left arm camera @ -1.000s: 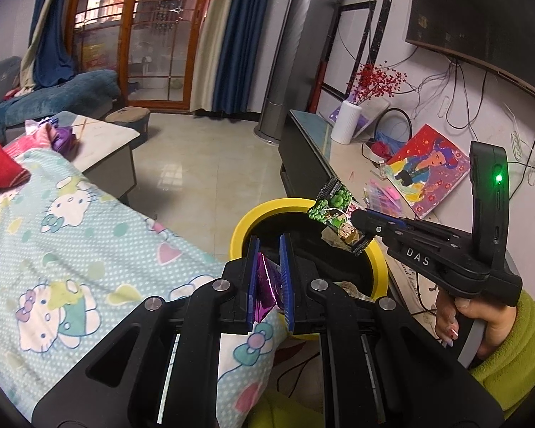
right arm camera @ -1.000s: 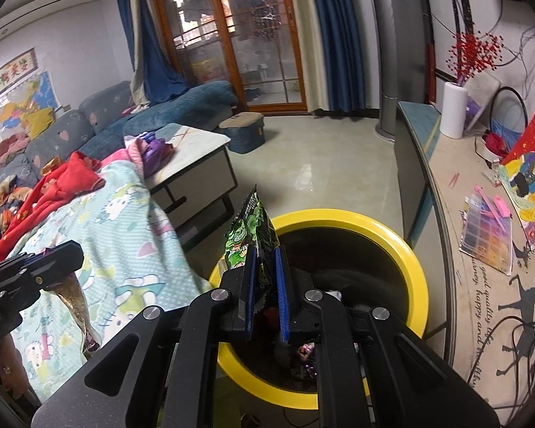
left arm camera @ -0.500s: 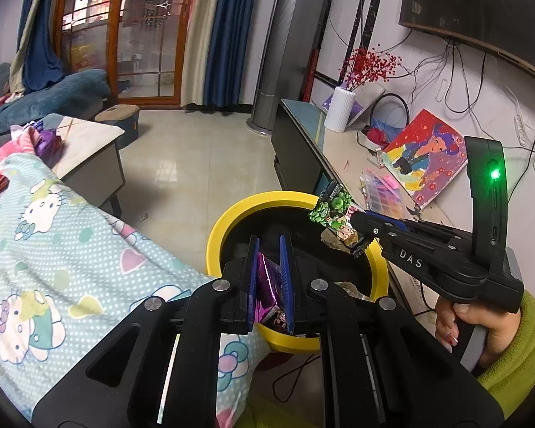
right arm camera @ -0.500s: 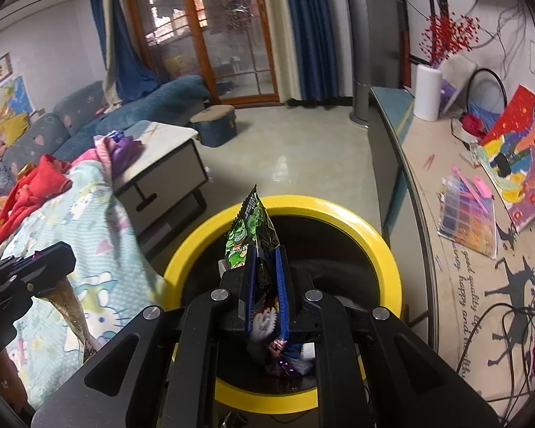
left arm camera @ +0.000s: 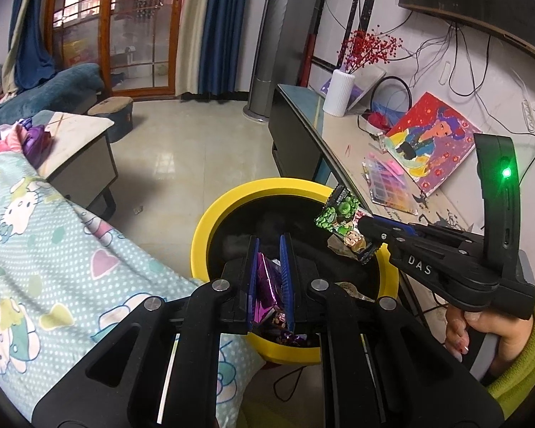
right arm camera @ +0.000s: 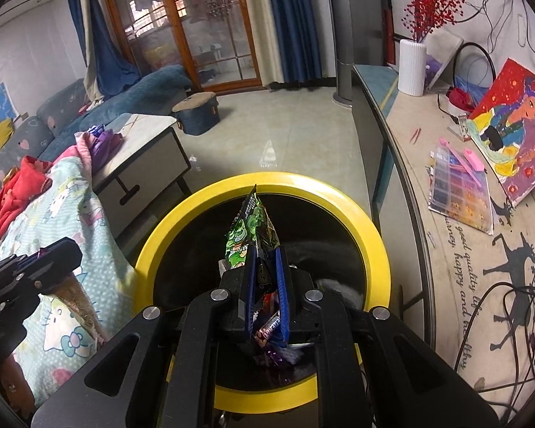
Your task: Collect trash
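1. Low in the middle of the left wrist view, a purple foil wrapper (left arm camera: pixel 265 287) sits clamped between the blue pads of the left gripper (left arm camera: pixel 268 249), over the near edge of the yellow-rimmed bin (left arm camera: pixel 210 224).
2. At centre of the right wrist view, a green snack packet (right arm camera: pixel 251 230) is pinched by the right gripper (right arm camera: pixel 265 260); its top sticks up past the fingertips, above the bin's dark opening.
3. From the left wrist view, that same packet shows at right of centre, over the bin's far right rim, with the black tool reaching in from the right edge.
4. Down inside the bin, seen between the right gripper's fingers, lie more wrappers (right arm camera: pixel 271 324), small and partly hidden.
5. Left of the bin, filling the lower left of both views, is a cartoon-print quilt (left arm camera: pixel 46 249).
6. Right of the bin runs a low TV bench (right arm camera: pixel 410 164), carrying a colourful painting (right arm camera: pixel 513 132), a bead tray (right arm camera: pixel 460 189) and a white vase (right arm camera: pixel 412 67) towards the upper right.
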Motion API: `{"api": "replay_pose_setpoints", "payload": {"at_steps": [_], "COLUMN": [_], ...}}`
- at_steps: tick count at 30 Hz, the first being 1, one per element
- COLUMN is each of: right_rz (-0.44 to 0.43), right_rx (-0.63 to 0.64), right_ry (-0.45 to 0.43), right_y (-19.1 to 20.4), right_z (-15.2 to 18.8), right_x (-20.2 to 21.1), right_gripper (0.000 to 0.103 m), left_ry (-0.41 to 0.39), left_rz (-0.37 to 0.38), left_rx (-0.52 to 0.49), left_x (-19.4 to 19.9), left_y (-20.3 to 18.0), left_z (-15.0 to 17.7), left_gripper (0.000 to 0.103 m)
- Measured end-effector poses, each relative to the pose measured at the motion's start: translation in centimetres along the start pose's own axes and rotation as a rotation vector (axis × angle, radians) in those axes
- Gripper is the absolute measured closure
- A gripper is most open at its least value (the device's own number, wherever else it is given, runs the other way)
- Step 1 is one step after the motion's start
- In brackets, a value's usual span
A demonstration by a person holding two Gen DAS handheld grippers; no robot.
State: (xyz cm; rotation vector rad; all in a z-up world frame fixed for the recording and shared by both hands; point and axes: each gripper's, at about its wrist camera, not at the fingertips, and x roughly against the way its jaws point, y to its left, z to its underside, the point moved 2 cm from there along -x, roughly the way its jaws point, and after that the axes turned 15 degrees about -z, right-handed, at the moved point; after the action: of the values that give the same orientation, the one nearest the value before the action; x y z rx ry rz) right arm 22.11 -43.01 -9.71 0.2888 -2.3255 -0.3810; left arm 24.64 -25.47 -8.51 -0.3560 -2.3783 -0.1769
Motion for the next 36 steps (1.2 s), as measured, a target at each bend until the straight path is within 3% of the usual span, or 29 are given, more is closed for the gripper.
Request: {"api": "replay_pose_setpoints", "payload": {"at_steps": [13,20,23,25,31,32,34,36], "right_rz": [0.012,0.020,0.024,0.031,0.045,0.045,0.044,0.042], "right_rx": [-0.068,-0.075,-0.068,-0.063,-0.034,-0.026,0.000,0.028], "right_ry": [0.023,0.013,0.006,-0.001,-0.023,-0.025,-0.031,-0.036], "right_y": [-1.9,-2.3,-2.3,-2.1,-0.8,-0.4,0.6,1.7], "right_z": [0.6,0.6,0.6,0.6,0.8,0.8,0.8,0.8], "right_x": [-0.9,-0.6,-0.2,0.2,1.8,2.1,2.6,3.0], "right_gripper": [0.086,0.073,0.063,0.055,0.038,0.036,0.022,0.020], "left_ry": [0.025,0.043,0.037,0.032,0.020,0.012,0.003,-0.010], "left_rz": [0.009,0.009,0.003,-0.003,-0.026,-0.037,-0.048,-0.066], "left_rx": [-0.009,0.008,0.023,0.033,0.066,0.072,0.089,0.102], "left_x": [-3.0,-3.5,-3.1,-2.8,-1.0,-0.6,0.3,1.4], "left_y": [-0.6,-0.1,0.4,0.8,2.5,2.8,3.6,4.5], "left_z": [-0.7,-0.7,-0.9,-1.0,-0.9,-0.8,-0.6,-0.4], "left_gripper": [0.095,0.075,0.053,0.048,0.015,0.012,0.011,0.011]}}
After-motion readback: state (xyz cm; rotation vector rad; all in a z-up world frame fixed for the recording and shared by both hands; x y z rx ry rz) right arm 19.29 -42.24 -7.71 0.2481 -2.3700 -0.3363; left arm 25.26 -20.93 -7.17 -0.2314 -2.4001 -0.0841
